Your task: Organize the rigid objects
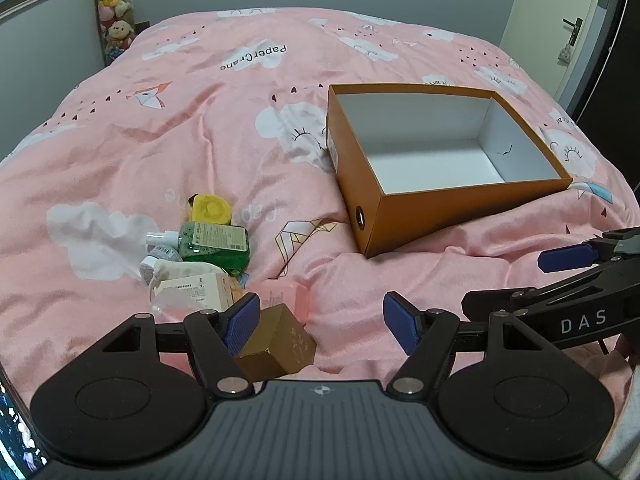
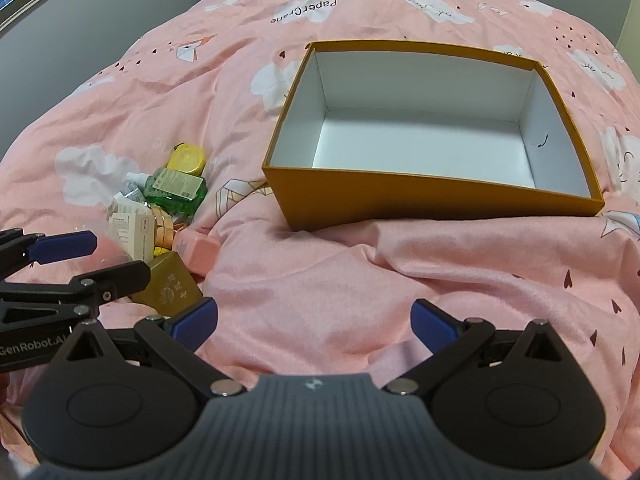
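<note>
An orange cardboard box (image 1: 472,208) (image 2: 432,196) with a white inside stands open and empty on the pink bed. To its left lies a small heap: a yellow round tin (image 1: 210,208) (image 2: 186,158), a green bottle (image 1: 216,244) (image 2: 176,192), a white carton (image 1: 200,294) (image 2: 128,226), a pink case (image 1: 290,298) (image 2: 200,254) and a gold box (image 1: 280,346) (image 2: 172,286). My left gripper (image 1: 322,322) (image 2: 120,256) is open over the heap's near end, its left pad beside the gold box. My right gripper (image 2: 314,322) (image 1: 506,282) is open over bare quilt, below the orange box.
The quilt (image 2: 360,272) is wrinkled and humped in front of the orange box. A column of plush toys (image 1: 114,8) stands by the wall at the back left. A door with a handle (image 1: 574,26) is at the back right.
</note>
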Action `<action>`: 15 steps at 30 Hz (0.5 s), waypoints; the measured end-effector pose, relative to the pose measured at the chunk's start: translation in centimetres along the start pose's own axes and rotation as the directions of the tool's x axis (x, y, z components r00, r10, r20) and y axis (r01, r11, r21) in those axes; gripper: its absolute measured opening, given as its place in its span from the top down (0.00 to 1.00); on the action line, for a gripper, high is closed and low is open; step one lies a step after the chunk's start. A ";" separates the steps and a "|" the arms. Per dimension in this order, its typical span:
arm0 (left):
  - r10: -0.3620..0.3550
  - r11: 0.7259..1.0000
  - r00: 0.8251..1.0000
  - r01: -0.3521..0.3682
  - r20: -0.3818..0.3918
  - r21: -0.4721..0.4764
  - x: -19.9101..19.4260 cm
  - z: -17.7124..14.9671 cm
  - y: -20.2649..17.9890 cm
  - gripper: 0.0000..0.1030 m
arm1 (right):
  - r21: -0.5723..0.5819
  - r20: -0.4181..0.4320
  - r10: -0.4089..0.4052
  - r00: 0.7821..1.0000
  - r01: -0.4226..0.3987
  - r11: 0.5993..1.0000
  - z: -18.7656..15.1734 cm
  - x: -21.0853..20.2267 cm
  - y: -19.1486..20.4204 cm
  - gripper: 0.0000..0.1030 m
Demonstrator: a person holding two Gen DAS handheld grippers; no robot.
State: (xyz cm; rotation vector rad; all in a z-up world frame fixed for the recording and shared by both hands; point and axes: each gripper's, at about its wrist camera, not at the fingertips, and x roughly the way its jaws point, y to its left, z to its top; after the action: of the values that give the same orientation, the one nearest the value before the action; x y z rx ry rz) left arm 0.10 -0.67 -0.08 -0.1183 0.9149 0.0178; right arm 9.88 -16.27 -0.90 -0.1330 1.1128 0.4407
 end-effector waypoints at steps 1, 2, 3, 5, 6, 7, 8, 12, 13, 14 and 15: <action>-0.002 1.000 1.000 0.002 -0.001 -0.003 0.0 -0.1 0.0 0.20 | 0.000 -0.001 0.001 1.000 -0.001 1.000 0.0 0.0 0.0 0.02; -0.002 1.000 1.000 0.002 -0.001 -0.005 0.0 -0.1 0.1 0.20 | 0.000 -0.001 0.001 1.000 -0.001 1.000 -0.1 0.0 0.0 0.02; -0.002 1.000 1.000 0.002 -0.003 -0.007 0.0 -0.1 0.1 0.20 | -0.001 -0.002 0.001 1.000 -0.001 1.000 -0.1 0.0 0.0 0.02; -0.001 1.000 1.000 0.001 -0.005 -0.009 0.1 -0.2 0.2 0.20 | -0.004 -0.004 0.000 1.000 0.000 1.000 -0.1 0.0 0.1 0.02; -0.002 1.000 1.000 0.001 -0.005 -0.009 0.1 -0.1 0.2 0.20 | -0.005 -0.005 0.000 1.000 0.000 1.000 -0.1 0.0 0.1 0.02; -0.002 1.000 1.000 0.001 -0.006 -0.010 0.1 -0.2 0.2 0.20 | -0.006 -0.006 0.000 1.000 0.000 1.000 0.0 0.1 0.1 0.02; -0.001 1.000 1.000 0.001 -0.006 -0.009 0.1 -0.2 0.2 0.20 | -0.006 -0.007 0.001 1.000 -0.001 1.000 0.0 0.1 0.1 0.02; 0.000 1.000 1.000 0.000 -0.011 -0.009 0.1 -0.2 0.2 0.20 | -0.006 -0.008 0.000 1.000 0.000 1.000 -0.1 0.1 0.1 0.02; 0.000 1.000 1.000 0.000 -0.013 -0.010 0.2 -0.2 0.2 0.20 | -0.007 -0.008 0.000 1.000 0.000 1.000 -0.1 0.1 0.1 0.02; 0.000 1.000 1.000 -0.001 -0.015 -0.011 0.2 -0.3 0.3 0.20 | -0.008 -0.008 -0.001 1.000 0.001 1.000 -0.1 0.2 0.2 0.02; 0.001 1.000 1.000 -0.001 -0.016 -0.011 0.2 -0.3 0.3 0.20 | -0.008 -0.008 -0.001 1.000 0.001 1.000 -0.1 0.2 0.2 0.02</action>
State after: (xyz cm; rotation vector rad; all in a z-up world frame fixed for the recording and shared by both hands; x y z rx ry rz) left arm -0.03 -0.45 -0.44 -0.1286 0.9311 0.0226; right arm 9.76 -16.13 -1.09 -0.1426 1.1187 0.4443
